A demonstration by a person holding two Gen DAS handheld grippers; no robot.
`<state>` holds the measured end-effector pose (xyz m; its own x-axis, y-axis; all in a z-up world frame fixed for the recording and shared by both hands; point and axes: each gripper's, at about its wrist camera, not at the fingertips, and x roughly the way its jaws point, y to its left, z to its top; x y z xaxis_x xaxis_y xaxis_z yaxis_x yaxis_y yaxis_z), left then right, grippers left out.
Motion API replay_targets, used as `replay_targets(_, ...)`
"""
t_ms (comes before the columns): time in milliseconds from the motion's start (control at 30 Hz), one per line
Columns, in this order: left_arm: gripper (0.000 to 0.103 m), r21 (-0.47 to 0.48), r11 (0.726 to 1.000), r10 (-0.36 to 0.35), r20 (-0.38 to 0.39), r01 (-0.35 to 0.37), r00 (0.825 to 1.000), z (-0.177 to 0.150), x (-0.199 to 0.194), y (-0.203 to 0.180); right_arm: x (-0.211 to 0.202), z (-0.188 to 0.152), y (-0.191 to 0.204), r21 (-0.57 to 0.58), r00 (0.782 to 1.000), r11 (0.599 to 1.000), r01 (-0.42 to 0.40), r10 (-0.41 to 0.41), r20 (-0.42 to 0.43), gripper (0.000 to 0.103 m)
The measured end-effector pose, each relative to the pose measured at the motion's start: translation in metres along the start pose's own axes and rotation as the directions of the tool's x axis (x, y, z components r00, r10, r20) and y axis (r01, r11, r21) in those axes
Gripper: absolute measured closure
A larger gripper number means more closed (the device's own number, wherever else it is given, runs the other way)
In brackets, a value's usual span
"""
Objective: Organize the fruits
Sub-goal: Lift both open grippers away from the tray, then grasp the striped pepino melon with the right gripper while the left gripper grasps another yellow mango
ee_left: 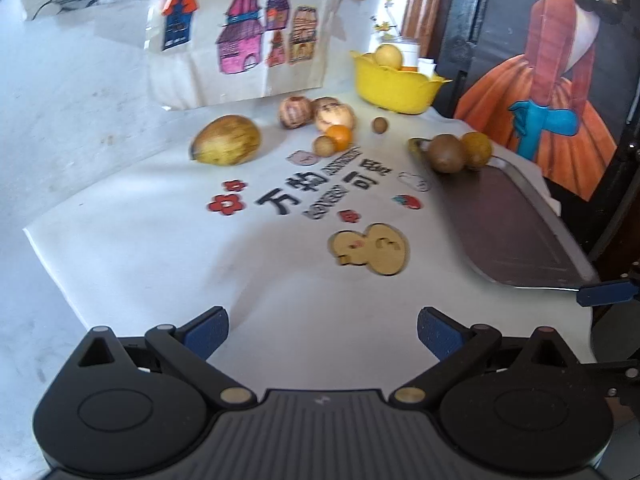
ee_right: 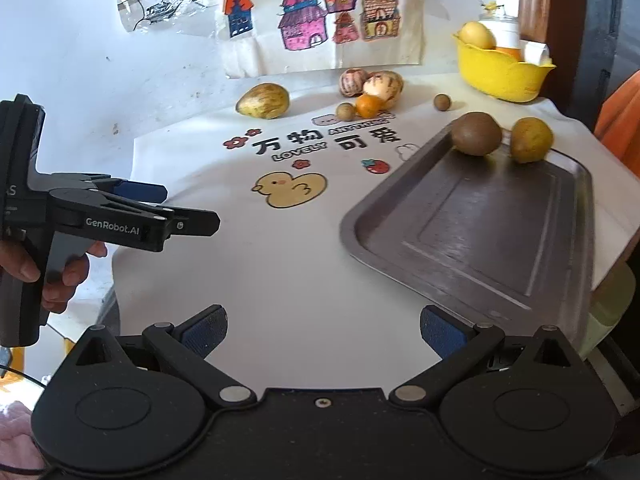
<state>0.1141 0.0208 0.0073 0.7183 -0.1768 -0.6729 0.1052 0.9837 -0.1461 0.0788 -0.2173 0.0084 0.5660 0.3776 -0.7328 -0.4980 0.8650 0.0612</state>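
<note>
My left gripper (ee_left: 323,334) and my right gripper (ee_right: 323,332) both hover above the near part of the bench (ee_right: 304,280), each with its blue pads spread wide apart and nothing between them. In the right wrist view my left gripper also shows from the side at the left edge, held by my hand (ee_right: 60,276), which is partly cut off by the frame.

The yellow bowl (ee_right: 500,76) stands at the far right; its wall hides most of what lies inside, so I make out only 1 pale yellow fruit (ee_right: 476,34) and a sliver of something orange behind it. The white things behind the bowl are too blurred to identify.

The metal tray (ee_right: 480,232) lies on the right of the bench, its near right corner running out of view. At its far end rest 2 fruits: 1 brown kiwi (ee_right: 476,134) and, just right of it, 1 yellow-green round fruit (ee_right: 532,140).

Loose on the printed cloth (ee_right: 280,152) beyond the tray I count 6 fruits: 1 large mottled green-yellow fruit (ee_right: 264,101) at the far left, 2 striped pinkish fruits (ee_right: 353,82) touching each other, 1 small orange (ee_right: 368,106) pressed against them, and 2 small brown balls (ee_right: 345,112), one beside the orange, the other apart to the right.

A bag with coloured house drawings (ee_right: 320,20) stands upright behind the fruit.
</note>
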Motion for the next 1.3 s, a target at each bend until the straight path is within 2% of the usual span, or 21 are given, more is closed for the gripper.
replay_targets(267,0.001,-0.004,0.999,0.051,0.024,-0.051,0.998,0.008,0.000,0.034,0.011,0.021,0.003,-0.027,1.000,1.000,-0.016,0.016,0.006,0.001)
replay_targets(533,0.001,-0.045,0.995,0.092,0.051,-0.089,0.994,0.032,0.010,0.066,0.026,0.050,-0.016,0.004,0.999,1.000,-0.011,0.011,0.034,0.001)
replay_targets(1033,0.001,0.012,0.995,0.095,0.105,-0.097,0.990,0.080,0.060,0.084,0.081,0.145,-0.046,0.041,0.996,0.999,-0.019,0.015,0.093,0.001)
replay_targets(1300,0.001,0.037,0.997,0.068,0.120,-0.073,0.990,0.097,0.082,0.088,0.117,0.177,-0.055,0.066,0.996,0.997,-0.027,0.021,0.089,0.001)
